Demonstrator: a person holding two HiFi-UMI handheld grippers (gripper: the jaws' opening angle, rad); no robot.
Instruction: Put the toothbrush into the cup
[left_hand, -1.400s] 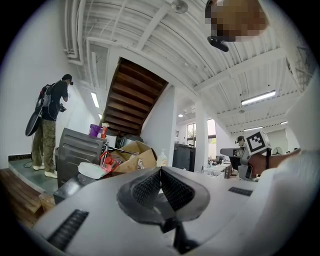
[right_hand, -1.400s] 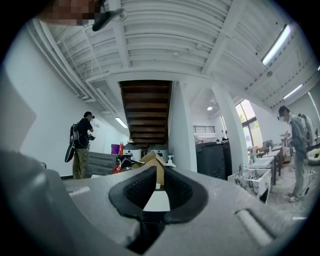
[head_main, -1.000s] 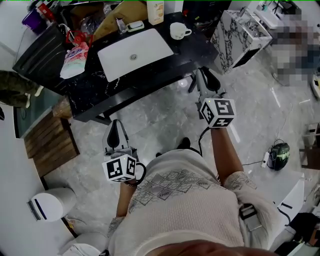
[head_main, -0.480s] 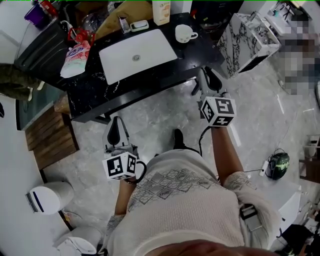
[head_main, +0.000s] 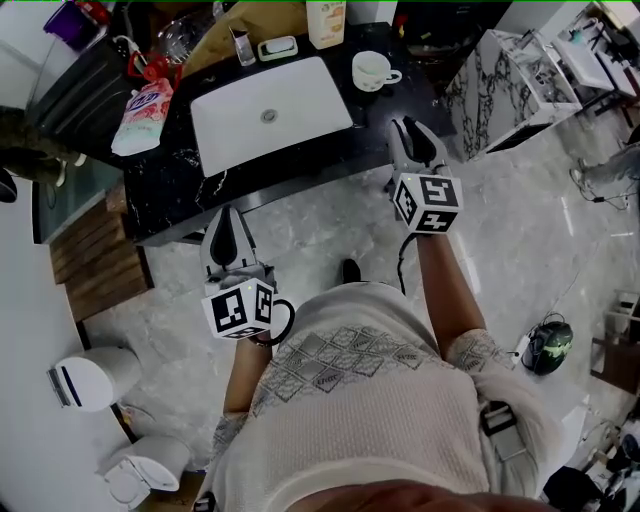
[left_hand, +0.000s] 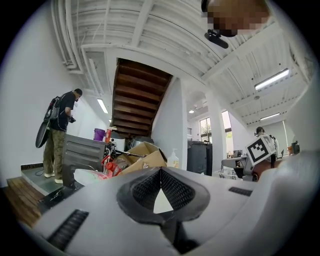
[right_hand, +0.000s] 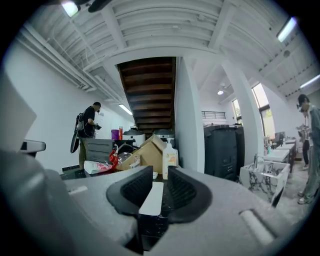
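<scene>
A white cup (head_main: 372, 70) with a handle stands on the black counter (head_main: 170, 180), right of the white sink (head_main: 270, 105). I cannot make out a toothbrush; a small tray (head_main: 277, 47) behind the sink holds something grey. My left gripper (head_main: 224, 218) hangs at the counter's front edge, its jaws meeting at the tips with nothing in them (left_hand: 160, 171). My right gripper (head_main: 406, 128) is over the counter's right front corner, short of the cup. Its jaws are opening, with nothing between them (right_hand: 160, 174).
A pump bottle (head_main: 325, 20), a cardboard box (head_main: 250, 20) and a pink bag (head_main: 140, 103) crowd the counter's back and left. A marble-patterned cabinet (head_main: 510, 80) stands to the right. White bins (head_main: 95, 378) sit on the floor at left. A person (left_hand: 60, 130) stands far left.
The person has stepped toward the counter, and both grippers have come forward to its front edge. The right one now reaches over the corner near the cup.
</scene>
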